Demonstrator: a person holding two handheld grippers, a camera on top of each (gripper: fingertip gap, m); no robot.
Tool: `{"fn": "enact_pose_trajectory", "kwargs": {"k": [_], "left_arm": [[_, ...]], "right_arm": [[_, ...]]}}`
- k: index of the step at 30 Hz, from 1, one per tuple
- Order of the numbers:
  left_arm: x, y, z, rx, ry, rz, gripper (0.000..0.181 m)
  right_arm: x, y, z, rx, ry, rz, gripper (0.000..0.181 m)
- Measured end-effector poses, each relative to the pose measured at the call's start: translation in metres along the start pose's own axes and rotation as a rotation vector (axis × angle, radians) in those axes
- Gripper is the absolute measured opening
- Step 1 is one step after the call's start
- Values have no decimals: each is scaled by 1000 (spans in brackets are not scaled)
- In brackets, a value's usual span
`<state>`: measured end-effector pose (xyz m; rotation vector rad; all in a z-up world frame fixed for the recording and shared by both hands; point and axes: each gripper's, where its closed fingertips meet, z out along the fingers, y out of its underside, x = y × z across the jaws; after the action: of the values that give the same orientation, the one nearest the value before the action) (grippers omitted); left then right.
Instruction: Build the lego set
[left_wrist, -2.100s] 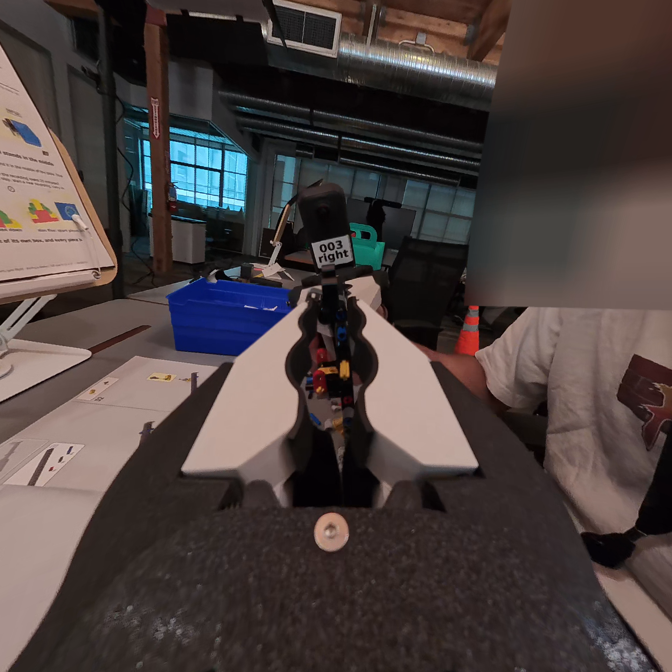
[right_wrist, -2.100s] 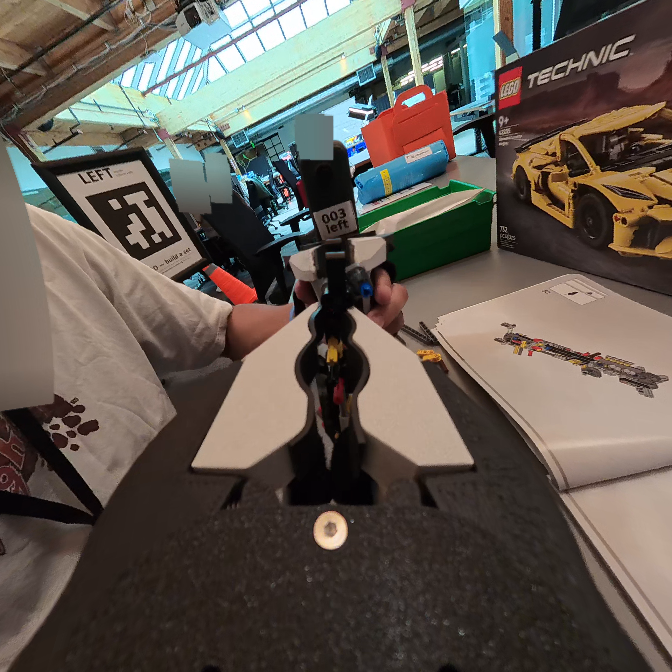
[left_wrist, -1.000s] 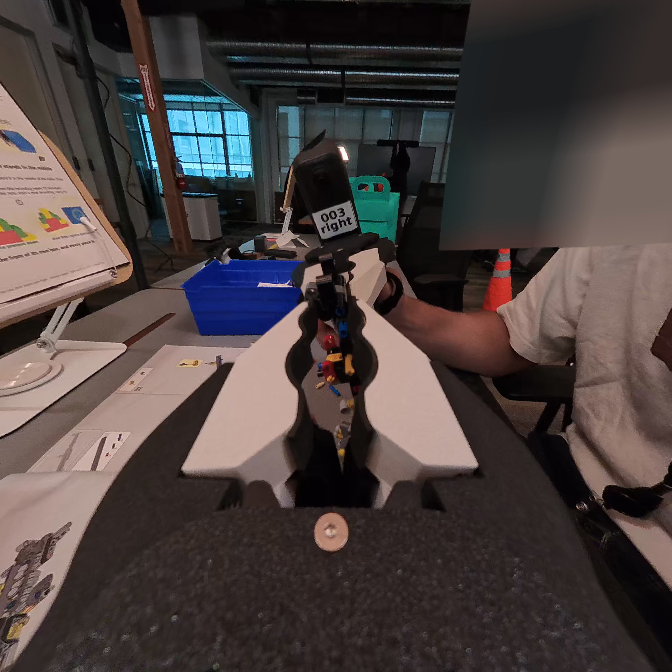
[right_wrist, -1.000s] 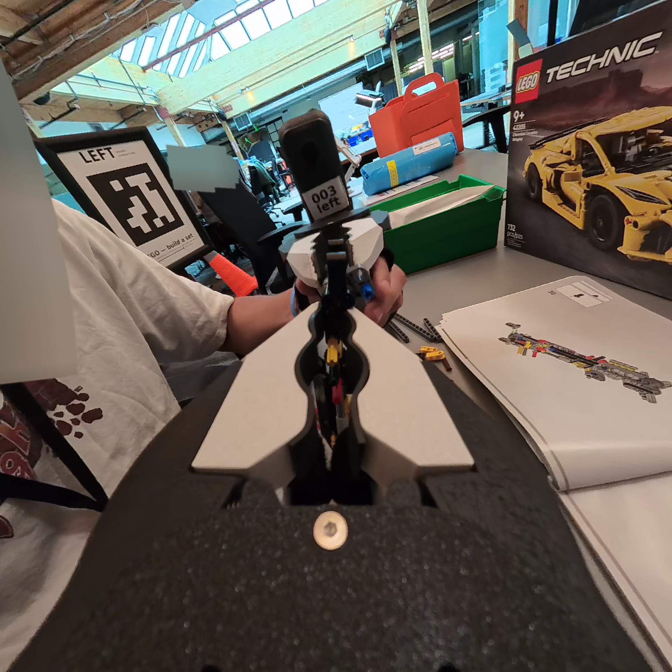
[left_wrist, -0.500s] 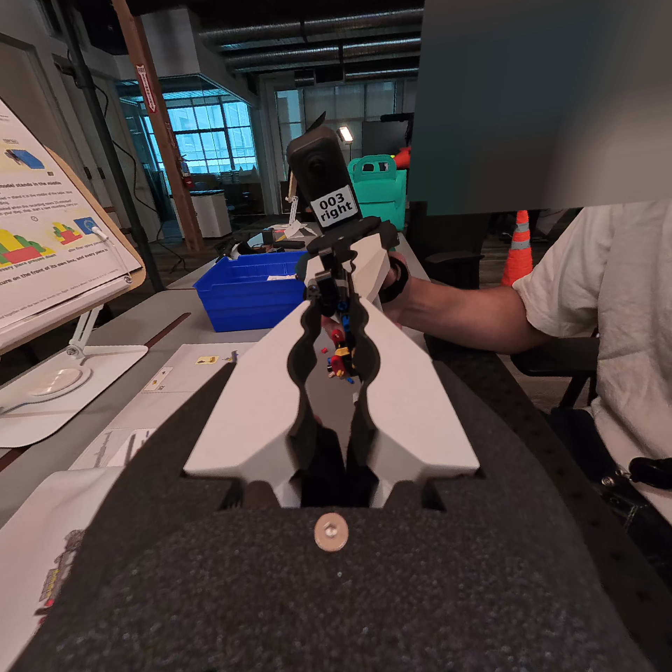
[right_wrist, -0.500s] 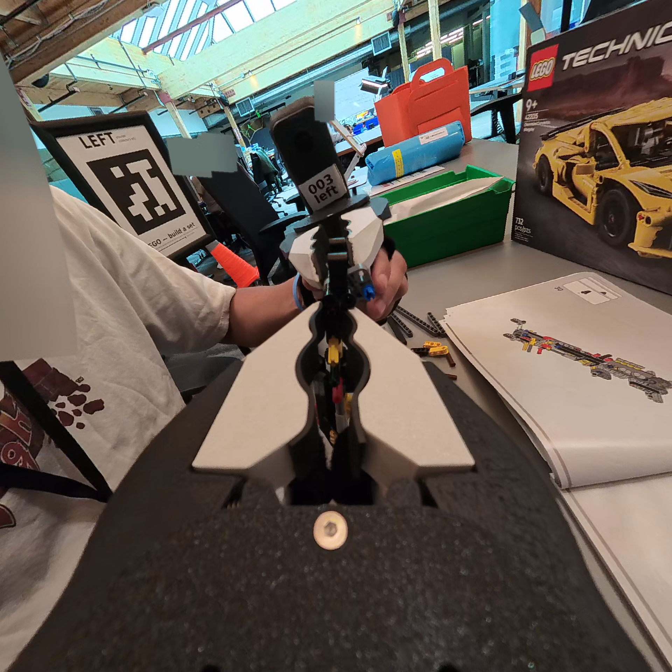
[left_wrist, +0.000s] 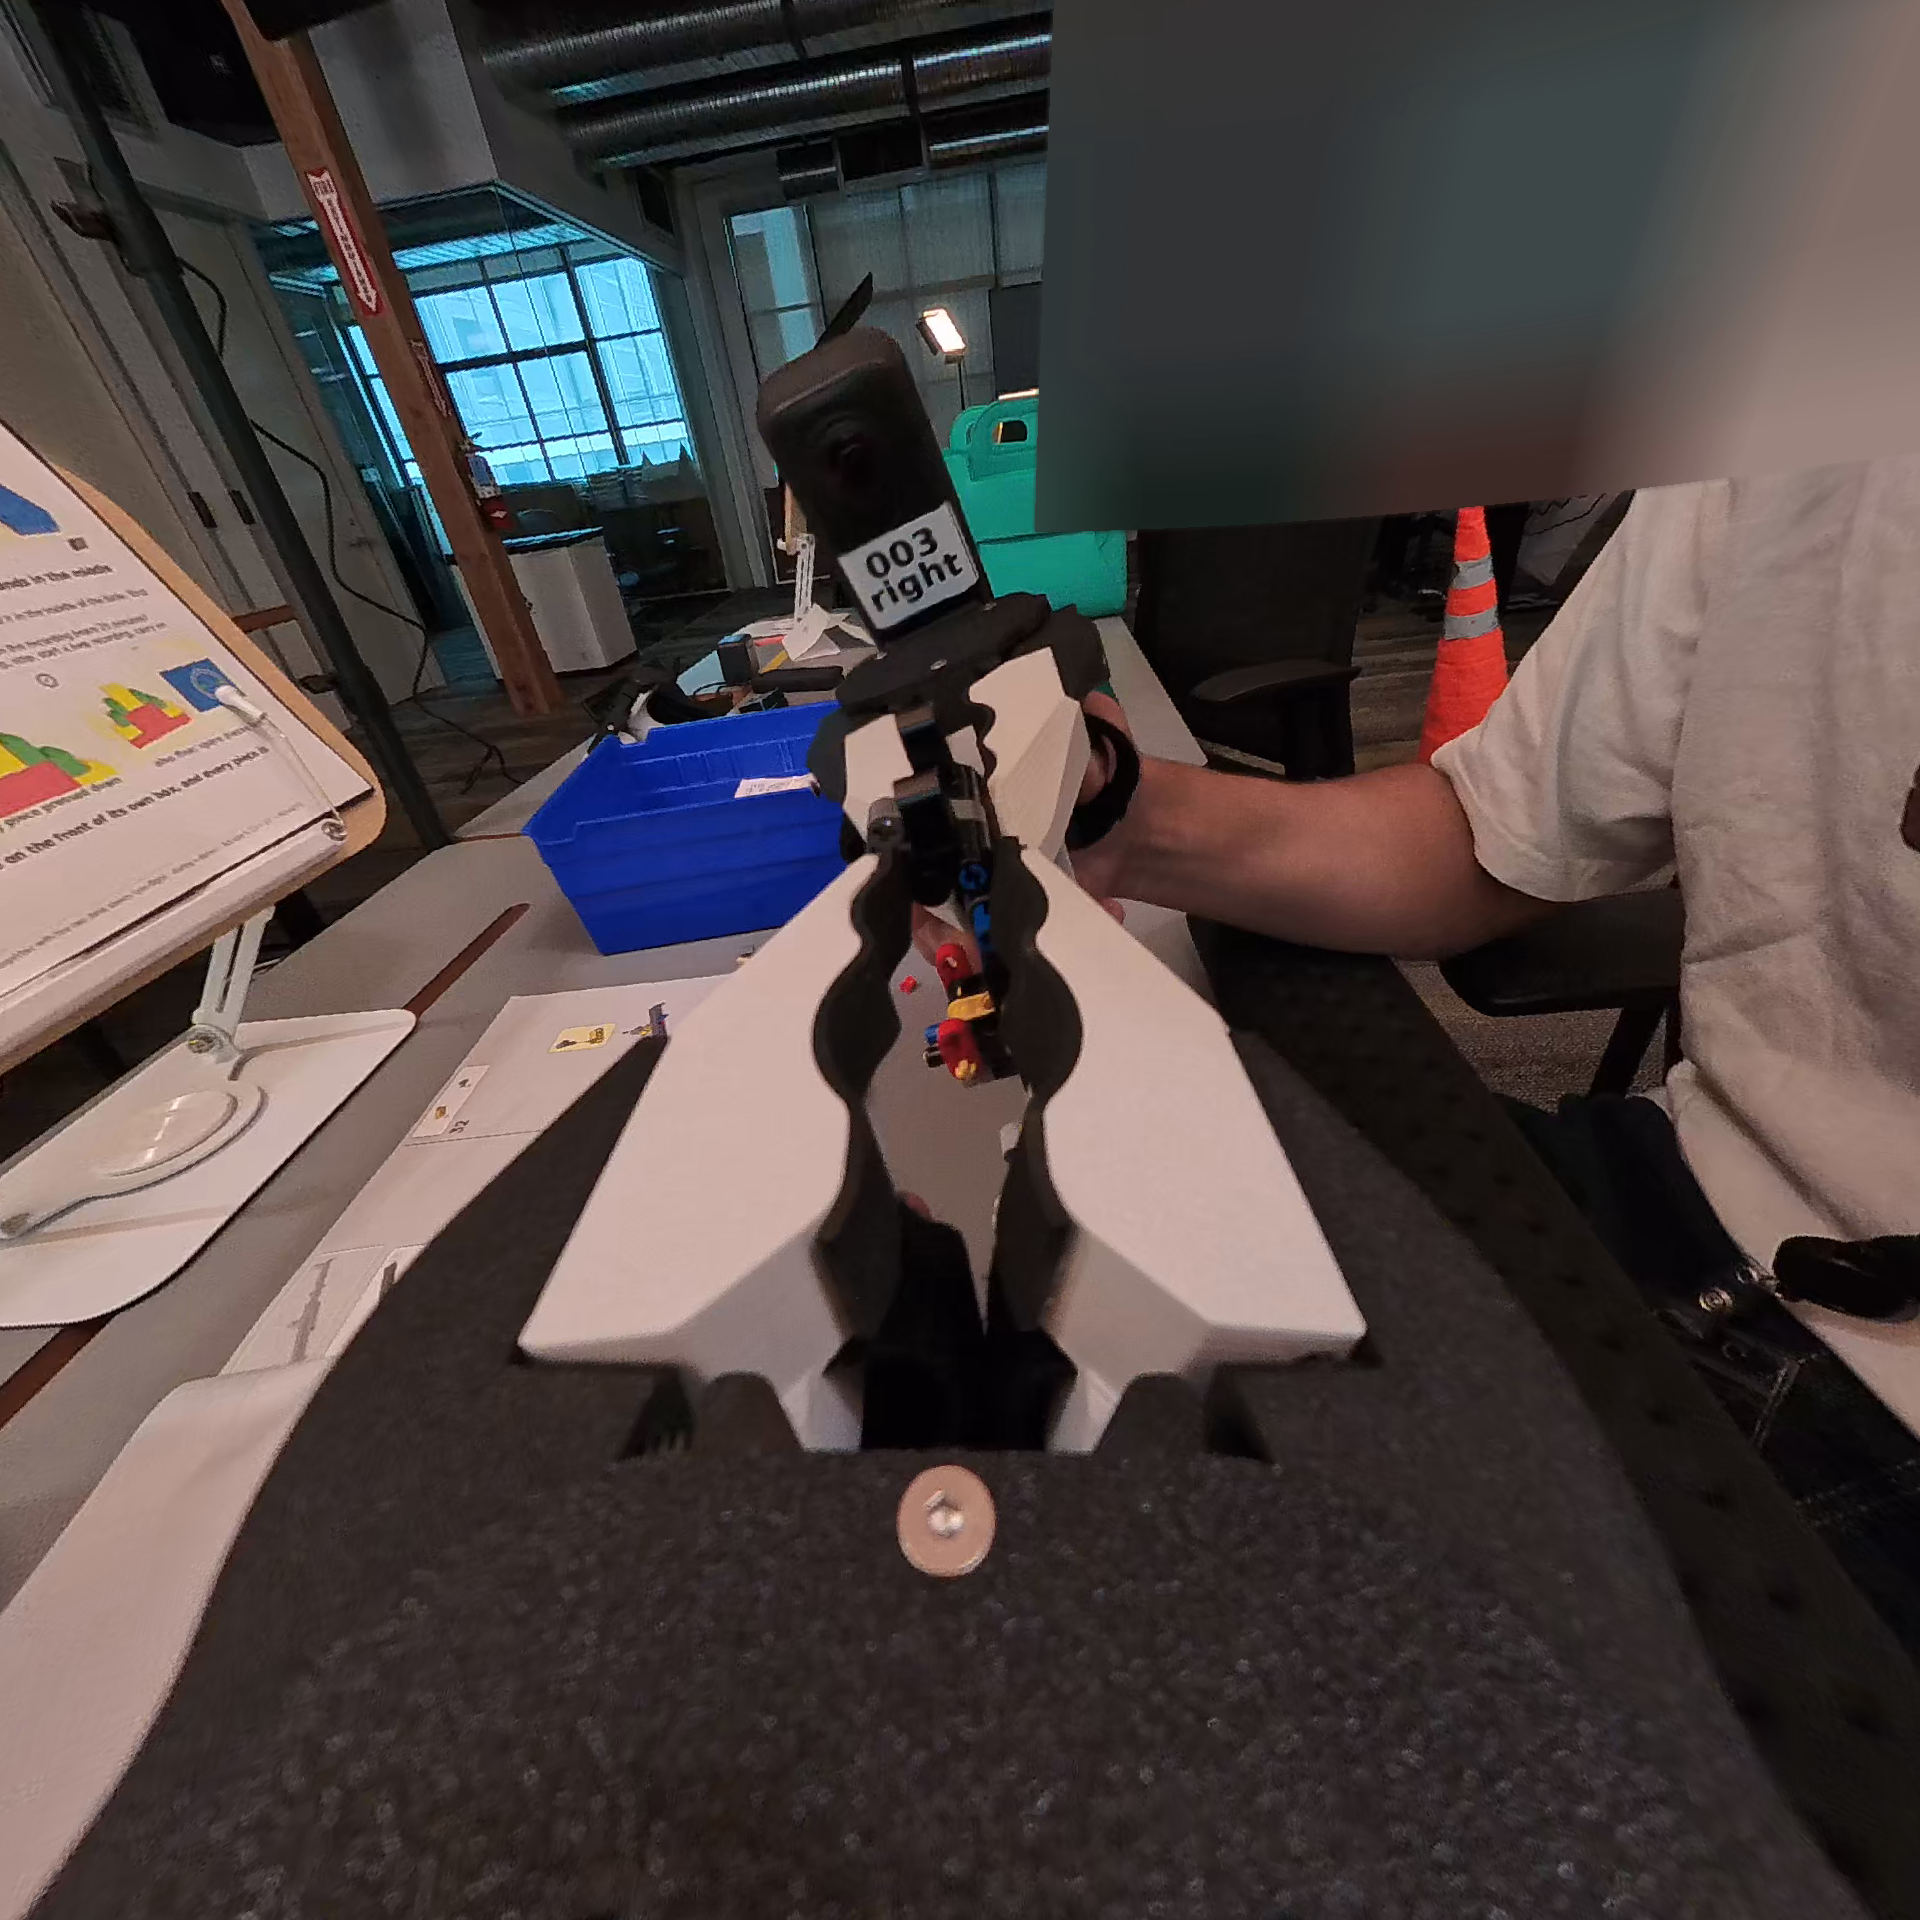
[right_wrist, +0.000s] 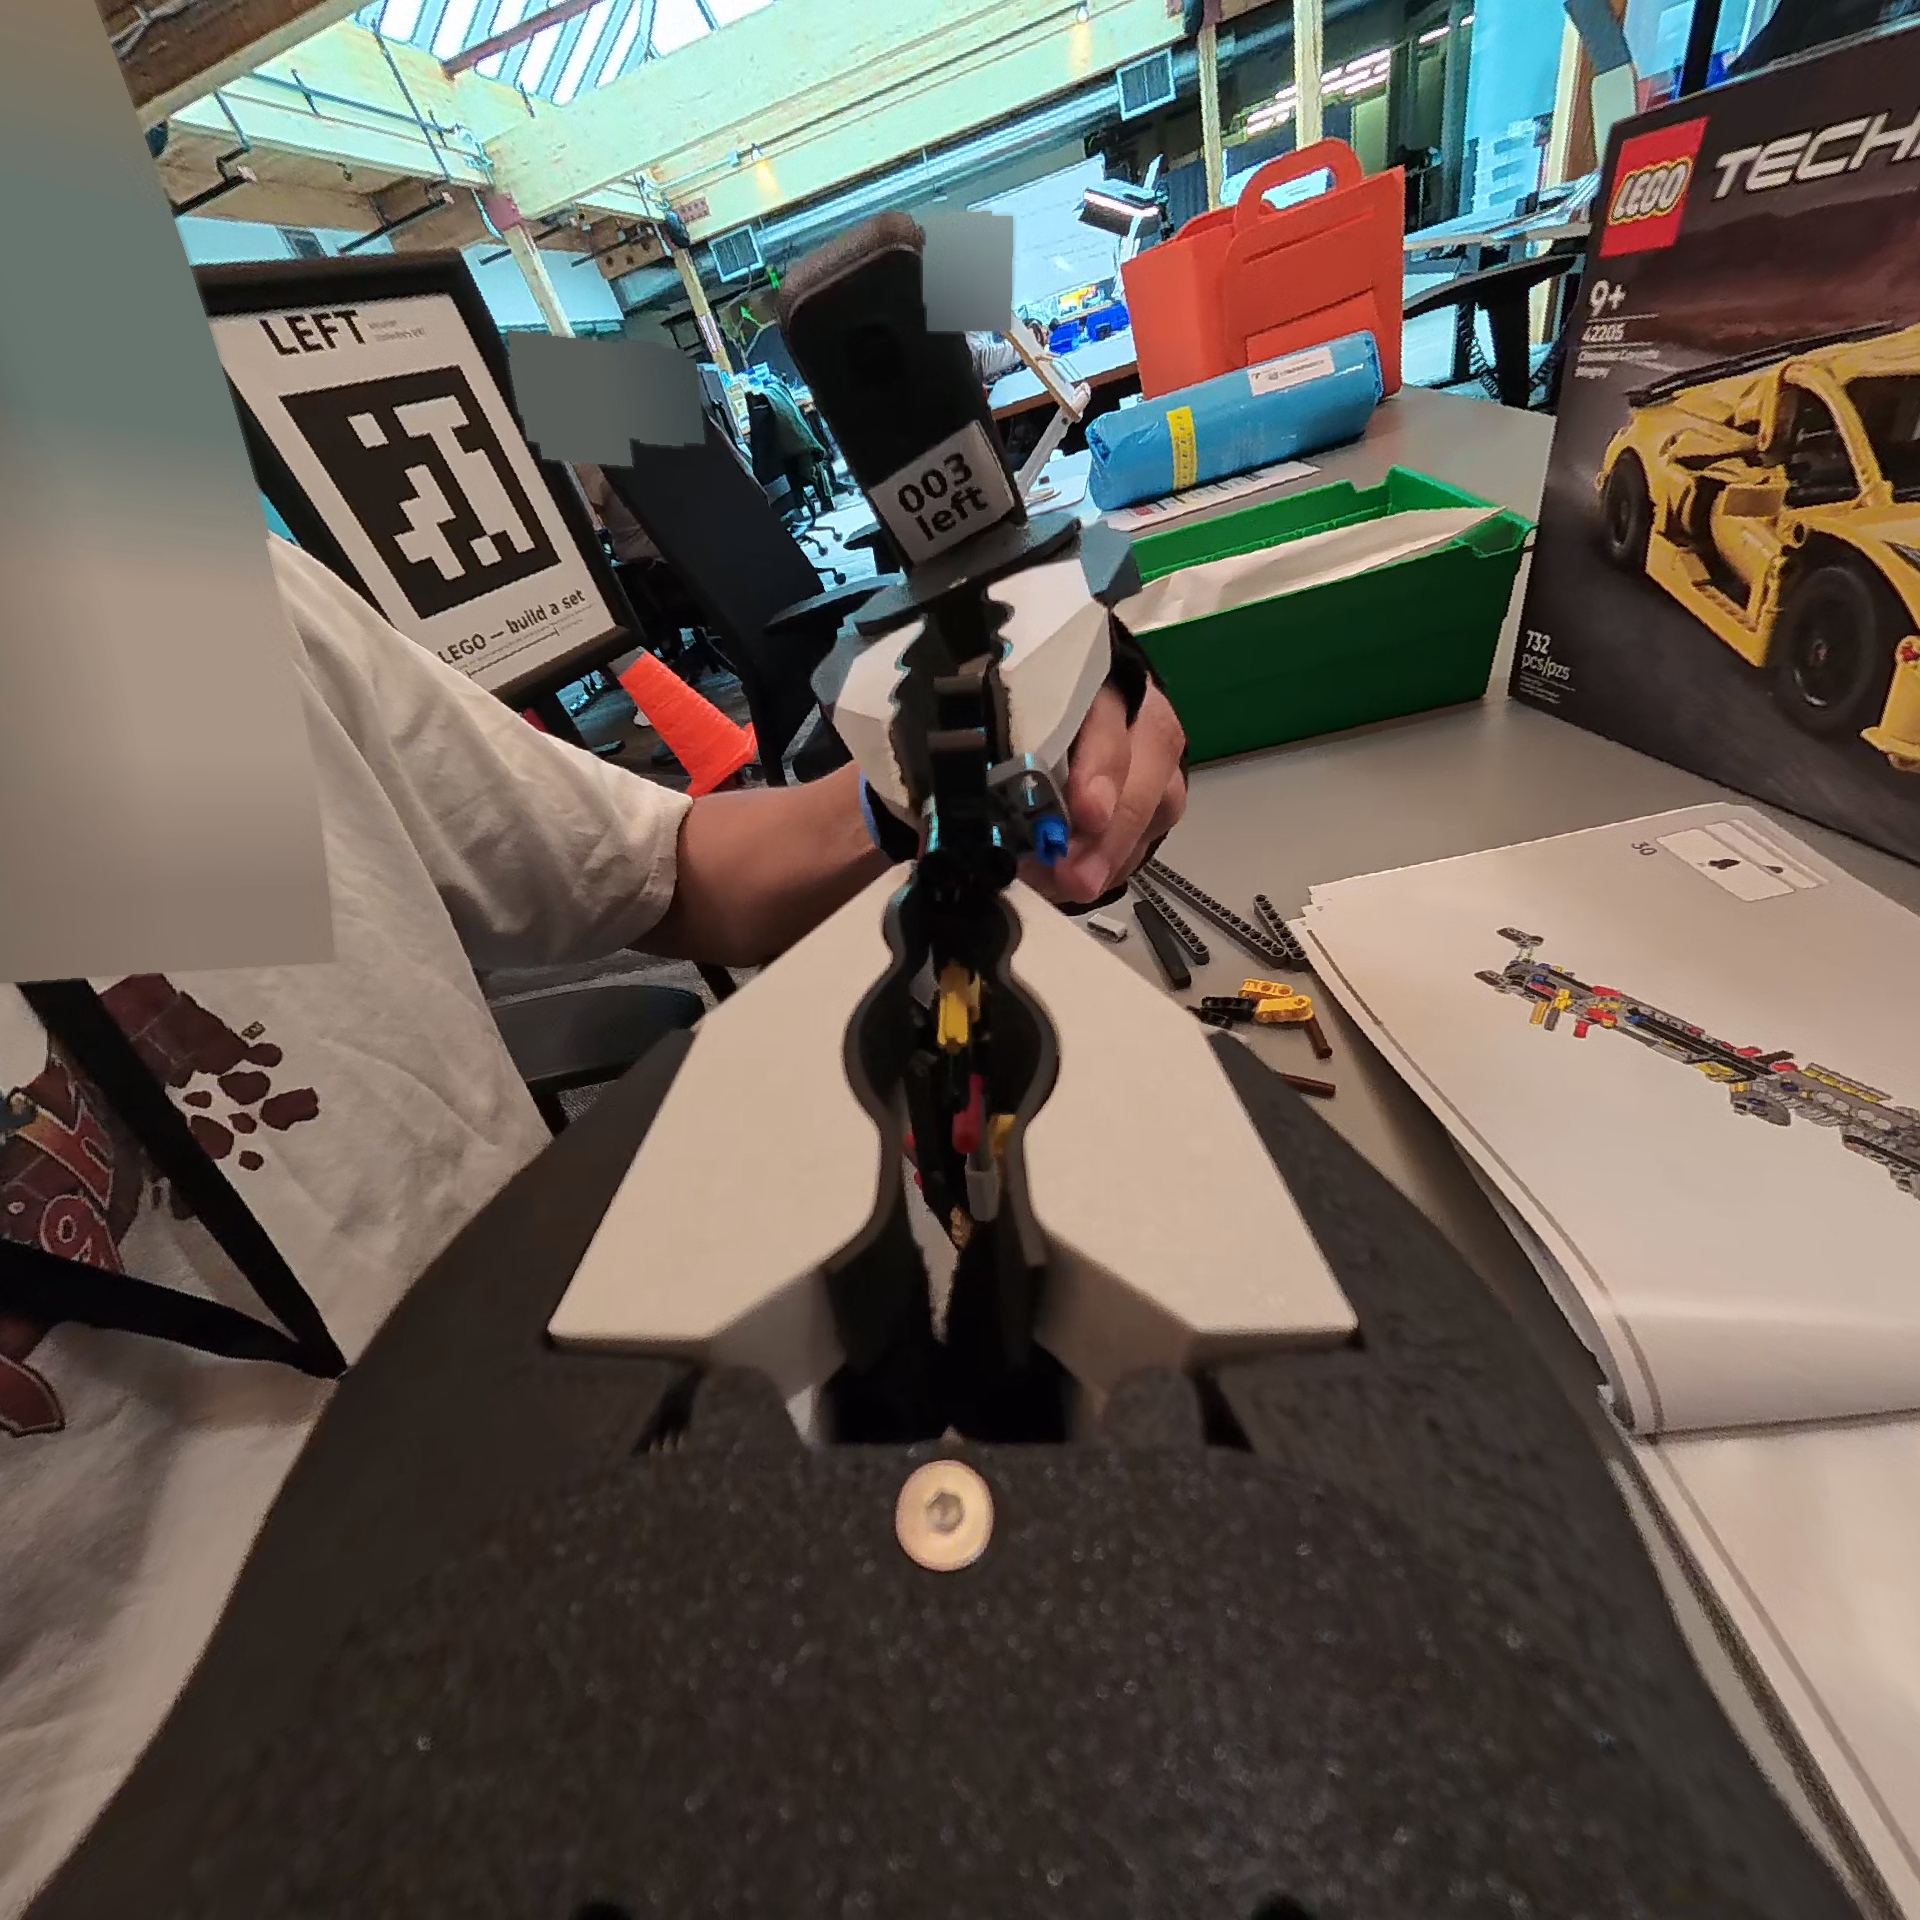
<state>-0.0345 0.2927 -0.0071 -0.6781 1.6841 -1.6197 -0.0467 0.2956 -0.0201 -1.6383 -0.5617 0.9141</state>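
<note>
A long, thin lego assembly (left_wrist: 961, 997) of black beams with red, yellow and blue pins is held in the air between my two grippers, which face each other. My left gripper (left_wrist: 943, 868) is shut on one end. My right gripper (right_wrist: 951, 883) is shut on the other end of the assembly (right_wrist: 956, 1013). Each view shows the other gripper farther off, clamped on the same piece: the right gripper (left_wrist: 935, 769) and the left gripper (right_wrist: 951, 707). A small grey and blue part (right_wrist: 1034, 805) sticks out sideways near the left gripper. Most of the assembly is hidden by the fingers.
On the table lie an open instruction booklet (right_wrist: 1662, 1091), loose yellow and black pieces (right_wrist: 1257, 1008) and black beams (right_wrist: 1195, 920). A green bin (right_wrist: 1330, 644) and the set's box (right_wrist: 1766, 468) stand behind them. A blue bin (left_wrist: 675, 831) and a paper stand (left_wrist: 156, 727) show in the left wrist view. The person sits close by.
Both grippers have kept hold of the assembly. The pair has tilted and shifted, so each view looks down more at the table, and the other gripper leans more.
</note>
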Motion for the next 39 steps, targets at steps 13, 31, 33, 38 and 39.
{"fn": "enact_pose_trajectory", "kwargs": {"k": [13,31,33,38,39], "left_arm": [[-20,7,-8,-8,-232,-234,43],[23,114,-22,-368,-418,-543,43],[27,126,-23,-420,-411,-516,43],[26,136,-28,-441,-413,-498,42],[24,134,-28,-433,-416,-503,42]], "right_arm": [[26,-11,-14,-286,619,-719,7],[45,97,17,-746,758,-1279,7],[47,107,20,-758,756,-1307,7],[47,112,20,-747,871,-1386,9],[42,109,19,-707,897,-1369,16]]}}
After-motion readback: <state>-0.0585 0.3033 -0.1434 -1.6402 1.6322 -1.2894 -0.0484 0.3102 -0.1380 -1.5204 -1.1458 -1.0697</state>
